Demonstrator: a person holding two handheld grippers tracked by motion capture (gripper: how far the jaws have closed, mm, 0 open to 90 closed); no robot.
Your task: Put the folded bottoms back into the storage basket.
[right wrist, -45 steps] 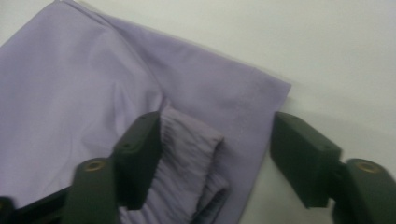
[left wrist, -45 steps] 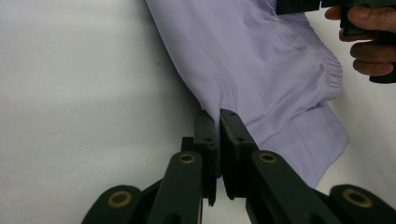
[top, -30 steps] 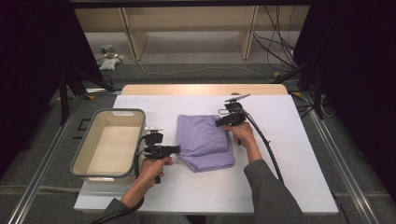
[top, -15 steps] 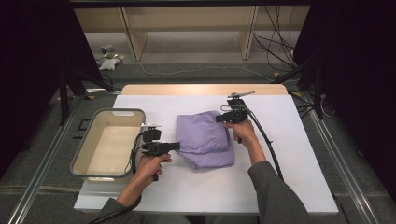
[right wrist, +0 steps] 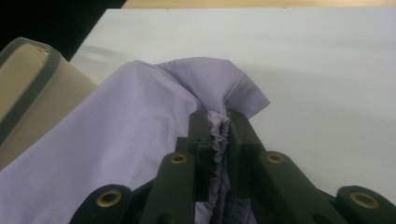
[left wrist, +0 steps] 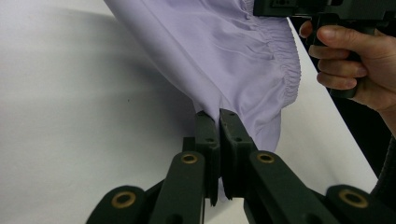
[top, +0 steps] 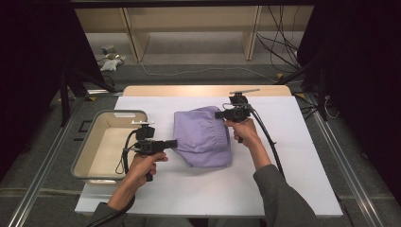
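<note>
Lilac cloth [top: 203, 137] hangs between my left gripper [top: 171, 143] and right gripper [top: 219, 115], each pinching an edge above the surface [top: 293, 156], and I judge a thin bite could slip, dropping one side.

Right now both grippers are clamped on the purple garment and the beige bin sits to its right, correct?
Not quite: in the high view the beige bin sits left of the purple garment, not right. The left gripper and right gripper are both clamped on the fabric.
</note>
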